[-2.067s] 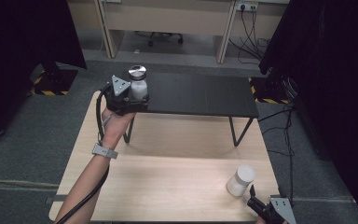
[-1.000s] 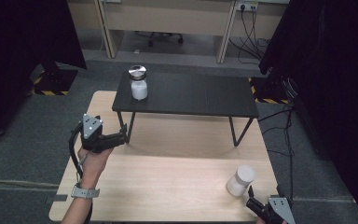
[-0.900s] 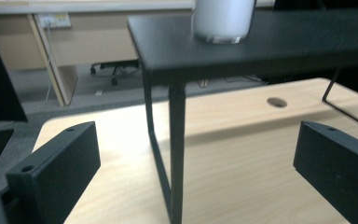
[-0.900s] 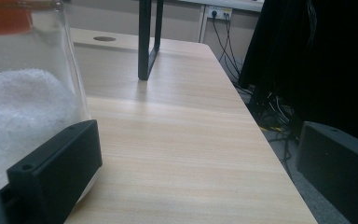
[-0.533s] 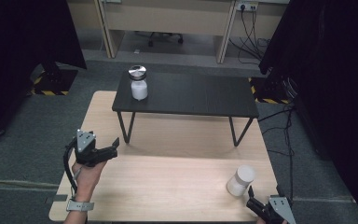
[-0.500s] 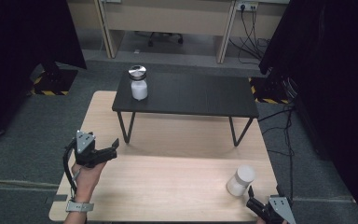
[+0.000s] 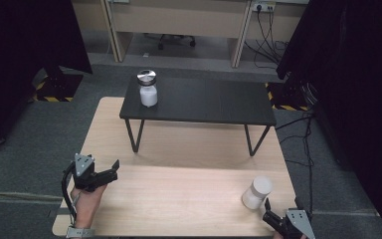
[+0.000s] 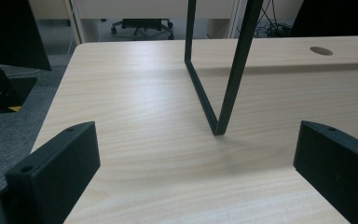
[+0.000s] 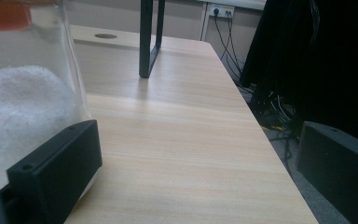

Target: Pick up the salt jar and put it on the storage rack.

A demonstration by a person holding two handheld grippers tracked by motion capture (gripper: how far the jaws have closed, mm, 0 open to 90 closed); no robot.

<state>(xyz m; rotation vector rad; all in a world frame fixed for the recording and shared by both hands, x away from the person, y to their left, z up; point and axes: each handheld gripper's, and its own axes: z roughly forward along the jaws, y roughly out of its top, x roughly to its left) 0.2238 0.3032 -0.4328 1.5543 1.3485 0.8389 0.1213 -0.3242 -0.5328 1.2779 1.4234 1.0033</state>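
A white-filled jar with a silver lid (image 7: 147, 88) stands on the left end of the low black table (image 7: 204, 102). My left gripper (image 7: 113, 169) hovers open over the near left of the wooden table (image 7: 179, 189), holding nothing; the left gripper view shows its jaws wide apart (image 8: 198, 144) facing a black table leg (image 8: 223, 93). A second white jar (image 7: 257, 192) stands near the front right. My right gripper (image 7: 280, 209) sits open just behind it. In the right gripper view the jar (image 9: 23, 93) is beside the left jaw, not between the jaws (image 9: 200, 149).
The black table's legs (image 7: 134, 137) stand on the wooden table. A cable hole (image 9: 105, 36) is set in the wood farther back. Cables (image 7: 306, 144) trail over the grey floor to the right, with dark curtains on both sides.
My left gripper was at the silver-lidded jar on the black table; it has drawn back to the near left of the wooden table, empty. The jar stays put. The right gripper is still.
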